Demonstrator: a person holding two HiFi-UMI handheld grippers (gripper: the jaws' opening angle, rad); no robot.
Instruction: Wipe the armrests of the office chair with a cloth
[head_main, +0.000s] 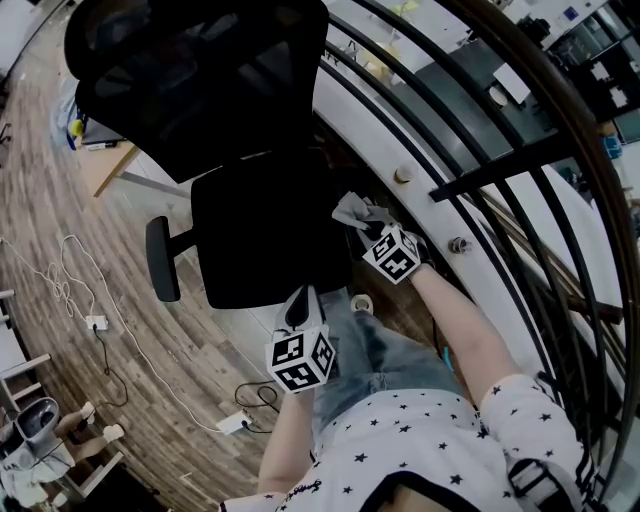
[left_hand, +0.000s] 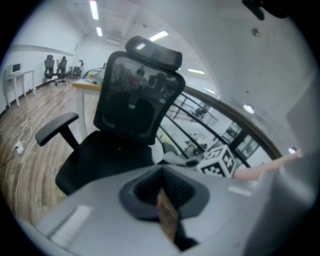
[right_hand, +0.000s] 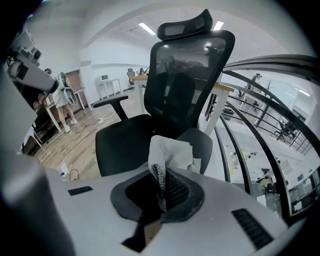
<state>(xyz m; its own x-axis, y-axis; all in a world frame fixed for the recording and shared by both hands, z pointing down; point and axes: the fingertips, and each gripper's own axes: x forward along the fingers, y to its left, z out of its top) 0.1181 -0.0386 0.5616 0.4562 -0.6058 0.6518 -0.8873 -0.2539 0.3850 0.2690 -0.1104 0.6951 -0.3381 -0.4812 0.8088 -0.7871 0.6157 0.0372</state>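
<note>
1. While poised at the armrest (right_hand: 209, 144) on the person's right of the office chair (head_main: 200, 70), pinches a white cloth (right_hand: 169, 152) fast between the shut jaws of the right gripper (head_main: 372, 232).
2. Bunches that cloth up above the jaw tips, just in front of the grey armrest pad; cannot tell whether touching or just clear.
3. Shows it in the head view as a pale crumple at the right edge of the black seat (head_main: 255, 230), beside the curved dark railing (head_main: 470, 170).
4. Holds the left gripper (left_hand: 165, 197) lower, near the seat's front edge, jaws pressed together with nothing between them, well apart from the cloth.
5. Finds the other armrest (head_main: 160, 258) across the seat, away from both grippers.
6. Underneath, wooden floor (head_main: 60, 200) with a white power strip (head_main: 96, 322).
</note>
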